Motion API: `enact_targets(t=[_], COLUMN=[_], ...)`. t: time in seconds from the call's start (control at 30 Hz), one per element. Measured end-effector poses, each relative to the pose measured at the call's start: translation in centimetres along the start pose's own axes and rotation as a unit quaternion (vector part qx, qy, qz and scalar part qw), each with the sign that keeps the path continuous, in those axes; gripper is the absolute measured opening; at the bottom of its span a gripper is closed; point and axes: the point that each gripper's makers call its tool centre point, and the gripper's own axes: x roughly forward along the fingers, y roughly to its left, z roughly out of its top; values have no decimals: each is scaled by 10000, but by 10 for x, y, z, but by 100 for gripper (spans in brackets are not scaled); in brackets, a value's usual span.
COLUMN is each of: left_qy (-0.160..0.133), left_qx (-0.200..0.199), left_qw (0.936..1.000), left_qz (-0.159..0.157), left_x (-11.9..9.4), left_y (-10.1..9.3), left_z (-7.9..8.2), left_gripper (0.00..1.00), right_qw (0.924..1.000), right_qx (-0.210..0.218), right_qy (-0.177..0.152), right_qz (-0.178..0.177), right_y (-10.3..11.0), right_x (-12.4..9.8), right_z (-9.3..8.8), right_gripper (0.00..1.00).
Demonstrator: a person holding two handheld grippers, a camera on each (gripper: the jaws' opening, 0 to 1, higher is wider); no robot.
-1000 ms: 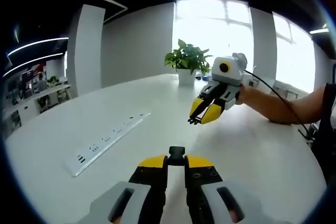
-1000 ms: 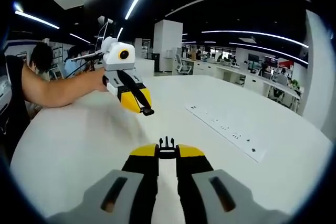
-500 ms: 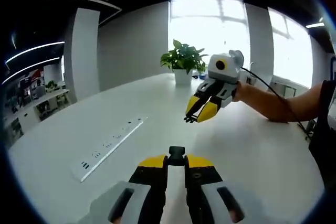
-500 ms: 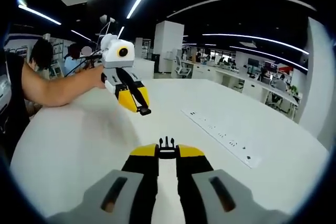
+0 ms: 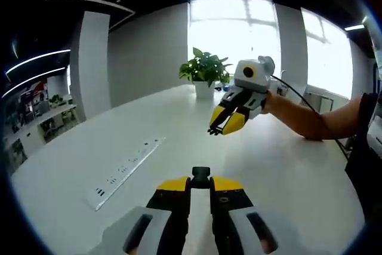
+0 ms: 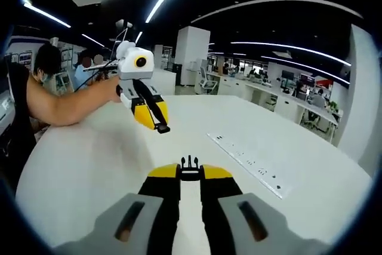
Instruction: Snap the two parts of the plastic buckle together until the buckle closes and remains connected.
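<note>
Two buckle halves [image 5: 200, 175] [image 6: 189, 163] apart (clamped)

Left gripper view: socket half of buckle [image 5: 200, 177] held at tips of left gripper [image 5: 200, 184], above table [image 5: 286, 171]. Right gripper [image 5: 224, 122] raised ahead and to right, well apart, with pronged half of buckle [image 5: 213, 131] held at its tips. Power strip [image 5: 124, 173] laid flat on table to left. Potted plant [image 5: 205, 73] placed at far table edge, behind right gripper.

Right gripper view: pronged half [image 6: 190, 168] at near tips; left gripper [image 6: 156, 120] seen ahead-left; power strip [image 6: 248, 163] to right.
</note>
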Motion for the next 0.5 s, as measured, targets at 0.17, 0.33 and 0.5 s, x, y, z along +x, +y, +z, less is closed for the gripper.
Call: enact_targets(t=[0.17,0.33,0.5], left_qy=[18,65,79], left_qx=[13,18,-5], left_qw=[10000,9999,9999], left_qz=[-50,-86,-113], left_x=[0,1,1], left_y=[-5,-7,-8], left_z=[1,-1,-4], left_gripper=[11,11,11], right_qw=[10000,10000,10000], right_qx=[-34,-33,-31], right_qy=[-21,50,54], right_qz=[-6,2,4], right_y=[3,2,1], right_x=[-1,1,0], right_z=[6,1,0], right_gripper=[12,12,12])
